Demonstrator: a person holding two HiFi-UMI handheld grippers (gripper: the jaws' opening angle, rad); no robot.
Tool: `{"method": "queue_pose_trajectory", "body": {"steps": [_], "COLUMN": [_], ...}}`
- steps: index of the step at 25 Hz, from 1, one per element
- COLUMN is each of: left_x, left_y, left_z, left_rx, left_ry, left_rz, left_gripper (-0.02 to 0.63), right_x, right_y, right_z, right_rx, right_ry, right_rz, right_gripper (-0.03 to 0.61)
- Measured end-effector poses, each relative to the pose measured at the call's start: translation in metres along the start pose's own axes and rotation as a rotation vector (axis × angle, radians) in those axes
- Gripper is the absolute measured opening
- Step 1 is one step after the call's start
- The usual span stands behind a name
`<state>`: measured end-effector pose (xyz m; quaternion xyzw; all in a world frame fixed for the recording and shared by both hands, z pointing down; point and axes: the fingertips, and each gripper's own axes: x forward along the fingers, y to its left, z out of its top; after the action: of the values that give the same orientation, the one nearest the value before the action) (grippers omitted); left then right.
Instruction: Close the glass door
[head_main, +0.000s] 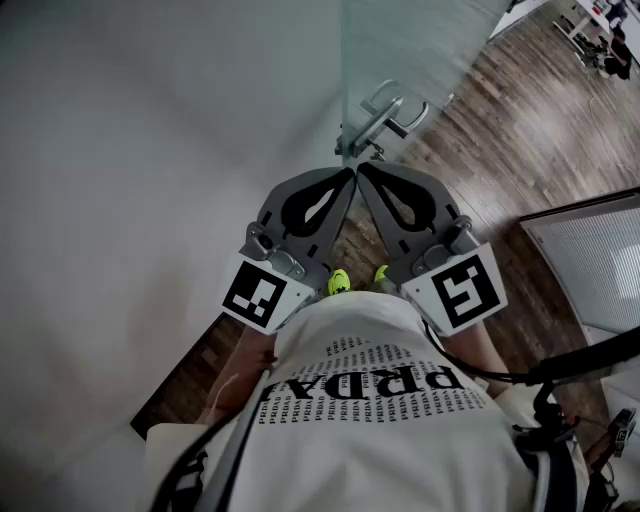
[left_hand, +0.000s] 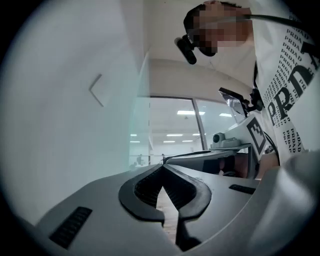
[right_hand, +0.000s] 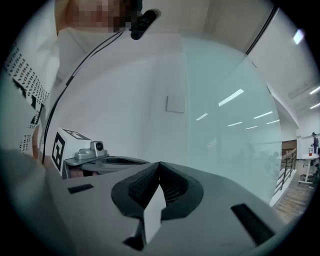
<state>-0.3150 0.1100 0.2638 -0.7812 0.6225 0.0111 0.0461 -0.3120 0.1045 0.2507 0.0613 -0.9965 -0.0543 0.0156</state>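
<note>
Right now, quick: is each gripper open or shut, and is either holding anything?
Left gripper: closed, jaw tips together, holding nothing.
Right gripper: closed, jaw tips together, holding nothing.

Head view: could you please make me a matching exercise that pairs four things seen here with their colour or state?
Things:
1. handle
2. shoes
3. floor
4. left gripper

Colour or state:
a. dark brown wood
b. jaws shut, nothing between them
c. silver metal, fixed on the door
d. yellow-green

Pairs: 1-c, 2-d, 3-a, 4-b
</note>
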Motion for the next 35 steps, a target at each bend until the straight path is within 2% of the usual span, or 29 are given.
{"method": "queue_pose_trajectory", "body": {"steps": [7,13,15,16,17,20,23,26,28,31,35], "left_x": [0.003,0.01,0.011,0.013,0.016,0.035,0.054,0.067,0.074,0.076,0.077], "left_y": [0.001,0.0,0.007,0.014,0.023,0.049,0.072,0.085,0.086,0.083,0.084], "left_z": [0.002,0.002,0.0,-0.001,-0.002,-0.006,-0.009,-0.017,-0.018,-0.021,-0.023], "left_rx": [-0.012,0.008,0.019,0.026,0.036,0.076,0.116,0.125,0.135,0.118,0.114], "left_ry": [-0.007,-0.012,-0.009,-0.006,0.0,0.021,-0.002,0.01,0.021,0.011,0.007], "left_rz": [0.0,-0.035,-0.023,-0.006,0.013,0.052,0.064,0.062,0.04,0.026,0.025], "left_gripper": [-0.008,-0.008,-0.002,0.05,0.076,0.115,0.116,0.115,0.115,0.055,0.052], "right_x": [0.001,-0.001,-0.003,-0.005,-0.006,-0.007,-0.006,-0.007,-0.01,-0.016,-0.019], "right_y": [-0.003,-0.009,-0.011,-0.012,-0.015,-0.024,-0.029,-0.03,-0.032,-0.037,-0.04], "right_z": [0.002,0.004,0.002,0.0,-0.002,-0.008,-0.014,-0.018,-0.021,-0.026,-0.029], "right_rx": [-0.005,0.006,0.016,0.016,0.015,0.012,0.011,0.01,0.014,0.029,0.031], "right_ry": [0.003,-0.016,-0.015,-0.009,-0.001,0.021,0.038,0.06,0.077,0.094,0.099], "right_rz": [-0.006,-0.026,-0.032,-0.036,-0.041,-0.053,-0.06,-0.066,-0.078,-0.106,-0.12], "right_gripper": [-0.003,-0.003,-0.003,-0.003,-0.003,-0.003,-0.002,-0.002,-0.002,-0.002,-0.002]}}
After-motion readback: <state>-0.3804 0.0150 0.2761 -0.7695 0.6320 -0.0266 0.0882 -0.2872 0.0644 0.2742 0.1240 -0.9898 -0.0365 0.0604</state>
